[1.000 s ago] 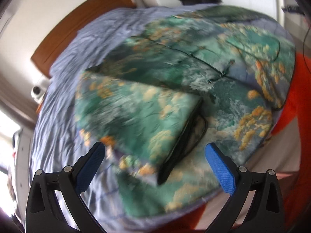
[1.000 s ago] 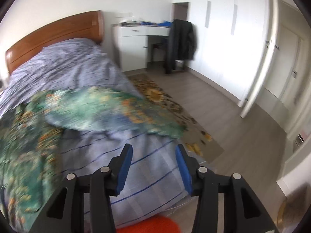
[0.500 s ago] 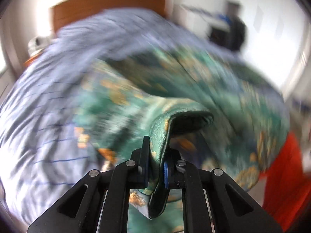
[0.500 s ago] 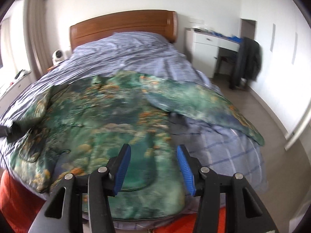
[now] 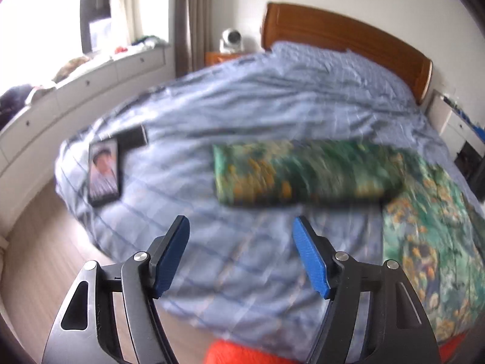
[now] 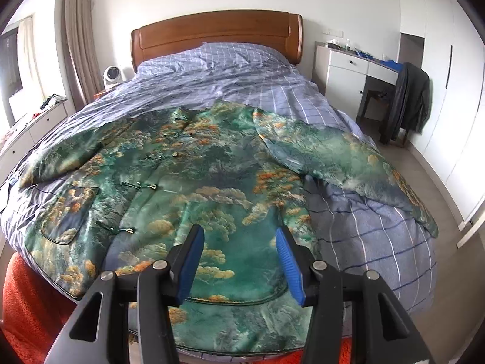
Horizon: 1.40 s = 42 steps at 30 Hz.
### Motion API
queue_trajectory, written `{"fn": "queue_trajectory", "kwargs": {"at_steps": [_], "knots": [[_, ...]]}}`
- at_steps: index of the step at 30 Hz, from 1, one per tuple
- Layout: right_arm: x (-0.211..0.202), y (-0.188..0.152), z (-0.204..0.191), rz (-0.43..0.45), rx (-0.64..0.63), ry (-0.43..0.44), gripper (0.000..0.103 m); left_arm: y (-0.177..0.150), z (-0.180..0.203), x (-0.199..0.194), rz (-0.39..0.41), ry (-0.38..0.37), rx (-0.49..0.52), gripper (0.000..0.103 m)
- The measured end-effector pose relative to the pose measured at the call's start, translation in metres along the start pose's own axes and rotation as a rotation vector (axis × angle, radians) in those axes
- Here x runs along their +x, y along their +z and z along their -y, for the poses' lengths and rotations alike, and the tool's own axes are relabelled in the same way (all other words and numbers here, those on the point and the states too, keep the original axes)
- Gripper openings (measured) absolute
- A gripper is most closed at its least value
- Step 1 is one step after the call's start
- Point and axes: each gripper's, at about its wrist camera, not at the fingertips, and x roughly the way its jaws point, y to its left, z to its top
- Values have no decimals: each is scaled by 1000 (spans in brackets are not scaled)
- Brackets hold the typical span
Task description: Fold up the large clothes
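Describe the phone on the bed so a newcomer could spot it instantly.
Start at the wooden headboard and follow the blue checked duvet to its near left corner. The phone lies flat there, left of the green jacket's sleeve. Its lit screen separates it from the plain black slab beside it.

I am in a bedroom with white walls [image 6: 357, 3]. A big bed [image 6: 242, 75] with a blue checked cover fills the middle, and its brown wooden headboard [image 6: 216, 35] stands against the far wall. Beside the headboard sits a small white fan [image 6: 112, 75] on a little brown table. Brown curtains [image 6: 77, 39] hang by a bright window [image 5: 39, 9], and low white drawers [image 5: 91, 91] run under it. On the other side is a white desk [image 6: 351, 66] with a dark coat [image 6: 410, 100] hung over a chair. The floor [image 6: 424, 182] is pale wood.
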Motion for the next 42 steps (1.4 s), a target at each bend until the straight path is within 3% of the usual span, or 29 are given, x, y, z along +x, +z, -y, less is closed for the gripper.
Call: {"fn": "queue_trajectory", "kwargs": {"at_steps": [3, 6, 11, 15, 22, 28, 36, 41, 42], "knots": [[7, -4, 8, -33, 25, -12, 51, -31, 33, -3, -72, -106, 53, 80], [14, -6, 16, -65, 53, -13, 59, -51, 84, 0, -130, -218, 141, 92], [21, -8, 31, -109, 101, 25, 63, -70, 150, 23, -219, -334, 290, 95], [26, -14, 59, -158, 176, 26, 63, -85, 173, 54, -314, -364, 303, 94], [34, -31, 98, -251, 253, 89, 63, -102, 197, 65, -361, -402, 351, 94], [55, -44, 101, -321, 264, 176, 63, -110, 198, 75, -378, -380, 351, 95], [74, -47, 91, -391, 215, 195, 65, -116, 199, 83, -383, -405, 342, 98], [79, -46, 89, -391, 177, 174, 65, -118, 201, 81, -410, -450, 328, 69], [81, -47, 89, -395, 180, 177, 65, -117, 202, 80, -416, -455, 326, 59]]}}
